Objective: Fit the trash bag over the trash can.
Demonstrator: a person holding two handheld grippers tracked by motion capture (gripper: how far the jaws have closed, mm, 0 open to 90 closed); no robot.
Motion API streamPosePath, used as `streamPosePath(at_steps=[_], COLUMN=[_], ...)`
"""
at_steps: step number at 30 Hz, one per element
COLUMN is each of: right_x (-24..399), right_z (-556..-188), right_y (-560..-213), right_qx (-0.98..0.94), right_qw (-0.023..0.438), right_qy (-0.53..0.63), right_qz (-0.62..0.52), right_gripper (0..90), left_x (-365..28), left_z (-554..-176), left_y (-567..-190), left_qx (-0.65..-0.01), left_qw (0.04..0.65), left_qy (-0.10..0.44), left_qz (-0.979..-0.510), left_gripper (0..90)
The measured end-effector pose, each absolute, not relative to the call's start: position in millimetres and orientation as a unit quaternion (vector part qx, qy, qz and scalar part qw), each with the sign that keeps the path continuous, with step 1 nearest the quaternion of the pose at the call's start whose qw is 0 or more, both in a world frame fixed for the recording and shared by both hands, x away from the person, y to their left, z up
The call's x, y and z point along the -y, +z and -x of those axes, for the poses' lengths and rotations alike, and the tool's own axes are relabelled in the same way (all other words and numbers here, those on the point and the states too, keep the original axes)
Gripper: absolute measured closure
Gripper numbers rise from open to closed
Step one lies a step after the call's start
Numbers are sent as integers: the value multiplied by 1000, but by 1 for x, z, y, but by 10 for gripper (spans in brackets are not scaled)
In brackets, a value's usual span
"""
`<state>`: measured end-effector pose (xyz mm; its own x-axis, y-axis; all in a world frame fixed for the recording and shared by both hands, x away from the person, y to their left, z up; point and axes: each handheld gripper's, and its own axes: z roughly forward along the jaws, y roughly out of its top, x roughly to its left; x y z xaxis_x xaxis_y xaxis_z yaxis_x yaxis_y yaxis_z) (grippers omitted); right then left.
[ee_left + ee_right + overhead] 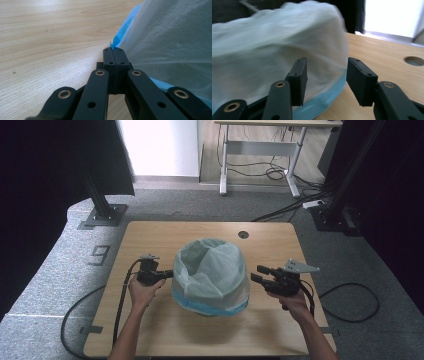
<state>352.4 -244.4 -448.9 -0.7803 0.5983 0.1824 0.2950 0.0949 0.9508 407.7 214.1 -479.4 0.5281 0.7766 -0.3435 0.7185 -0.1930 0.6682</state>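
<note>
A blue bin point(212, 309) lined with a thin white bag point(210, 265) stands mid-table. The bag is folded down over the bin's outside. My left gripper point(170, 274) is at the bin's left side. Its jaws are pressed together right at the bag's lower hem point(175, 37), where the blue wall point(127, 22) shows; they seem to pinch the film. My right gripper point(257, 273) is to the right of the bin, a short gap away. In the right gripper view it point(327, 61) stands open with nothing between the jaws, and the bag point(274, 50) and blue wall point(329, 97) lie beyond.
The wooden table point(165, 330) has a round cable hole point(243, 234) at the back. Cables trail off both sides onto the grey floor. Black frame posts point(102, 205) stand behind the table's corners, and a desk point(260, 150) is farther back.
</note>
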Motion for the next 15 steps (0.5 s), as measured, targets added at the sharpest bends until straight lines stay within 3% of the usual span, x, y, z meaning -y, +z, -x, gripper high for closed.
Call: streamPosePath(at_steps=[9, 11, 15], right_x=[226, 219, 211], right_z=[-333, -333, -334], right_y=[-461, -465, -471], right_qx=[-754, -759, -759], right_qw=[109, 112, 115], right_qy=[593, 588, 593], right_qz=[-260, -258, -245], right_gripper=[430, 485, 698], left_x=[-210, -210, -210], left_z=[-408, -408, -408], left_y=[-482, -482, -483], left_qx=[-484, -485, -485], left_qw=[408, 408, 407], left_qy=[34, 34, 32], left_qz=[-773, -773, -773], left_gripper=[892, 892, 892])
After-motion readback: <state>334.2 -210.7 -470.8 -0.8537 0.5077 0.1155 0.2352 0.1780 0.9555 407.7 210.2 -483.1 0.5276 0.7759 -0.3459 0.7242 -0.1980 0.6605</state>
